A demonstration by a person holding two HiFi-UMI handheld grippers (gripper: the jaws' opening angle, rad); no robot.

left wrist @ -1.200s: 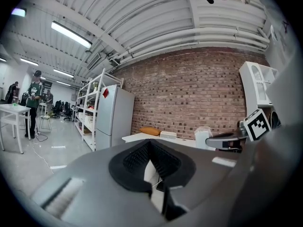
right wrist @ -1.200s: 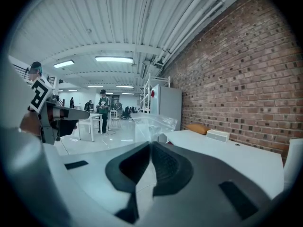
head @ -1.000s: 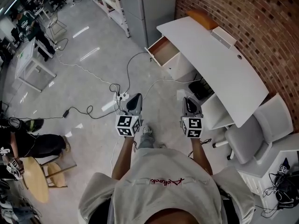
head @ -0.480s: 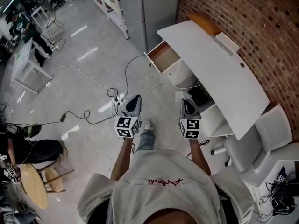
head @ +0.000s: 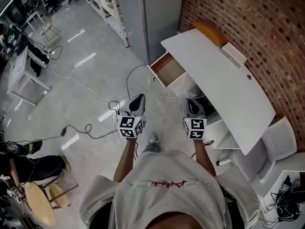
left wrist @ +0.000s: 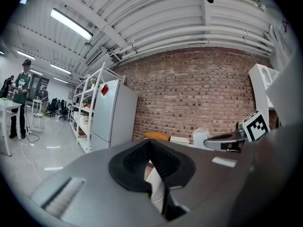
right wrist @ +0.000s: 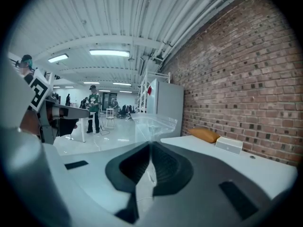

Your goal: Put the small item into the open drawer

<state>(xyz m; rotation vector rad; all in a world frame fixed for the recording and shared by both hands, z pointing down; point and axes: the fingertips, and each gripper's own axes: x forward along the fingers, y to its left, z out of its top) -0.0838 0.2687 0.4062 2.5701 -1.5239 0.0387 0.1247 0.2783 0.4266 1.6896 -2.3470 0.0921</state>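
Wood-lined open drawer (head: 167,67) lies at eleven o'clock from your right gripper (head: 192,102), which pinches a clear plastic item (right wrist: 158,123); your left gripper (head: 138,99) is closed on nothing.

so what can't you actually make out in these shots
- Open drawer: seen in the head view only, and too small there to tell whether anything lies inside. Neither gripper view shows its inside.
- Clear item in the right gripper: only a see-through edge shows past the fingers, so what it is cannot be told.
- White box on the desk: too small in every view to identify.
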